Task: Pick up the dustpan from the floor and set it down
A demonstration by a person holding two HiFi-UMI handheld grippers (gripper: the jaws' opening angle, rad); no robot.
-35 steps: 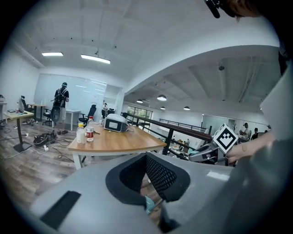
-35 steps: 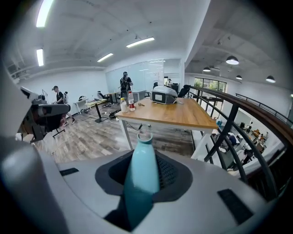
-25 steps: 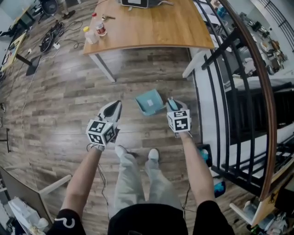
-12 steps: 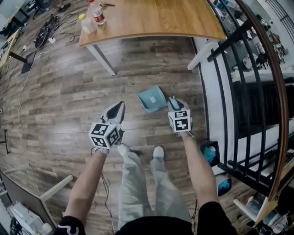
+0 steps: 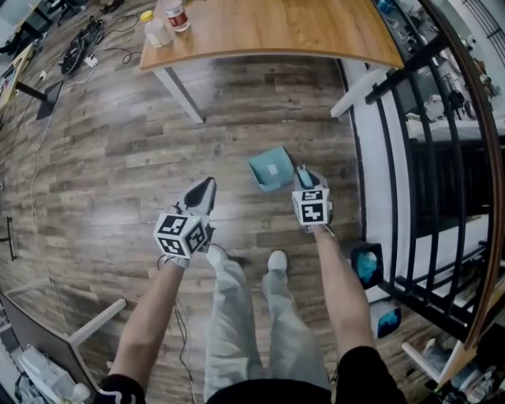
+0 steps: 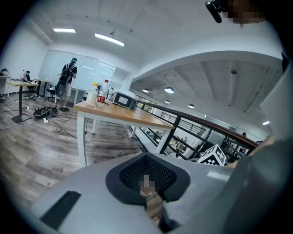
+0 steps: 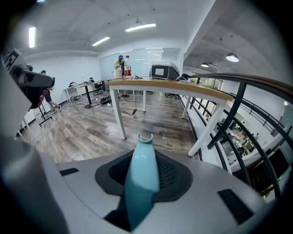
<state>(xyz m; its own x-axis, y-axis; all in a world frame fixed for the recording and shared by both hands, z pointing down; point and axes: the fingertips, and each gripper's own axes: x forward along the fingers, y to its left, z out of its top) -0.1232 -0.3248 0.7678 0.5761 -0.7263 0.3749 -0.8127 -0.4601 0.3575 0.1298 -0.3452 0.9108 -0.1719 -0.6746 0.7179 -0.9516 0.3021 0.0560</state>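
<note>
The dustpan (image 5: 271, 168) is teal, with a white label in its pan. It hangs over the wood floor just ahead of my right gripper (image 5: 304, 178). In the right gripper view its teal handle (image 7: 143, 170) runs up between the dark pads, and my right gripper (image 7: 143, 183) is shut on it. I cannot tell whether the pan touches the floor. My left gripper (image 5: 202, 192) is to the left of the dustpan, apart from it. Its jaws are together in the left gripper view (image 6: 149, 194), with nothing held.
A wooden table (image 5: 268, 31) with bottles (image 5: 175, 14) stands ahead. A black railing (image 5: 394, 158) with a wooden handrail runs along the right. Cables (image 5: 79, 47) lie at the far left. The person's shoes (image 5: 276, 260) are just behind the grippers.
Both grippers have sunk toward the floor, and the dustpan has come down with the right one, still gripped by its handle.
</note>
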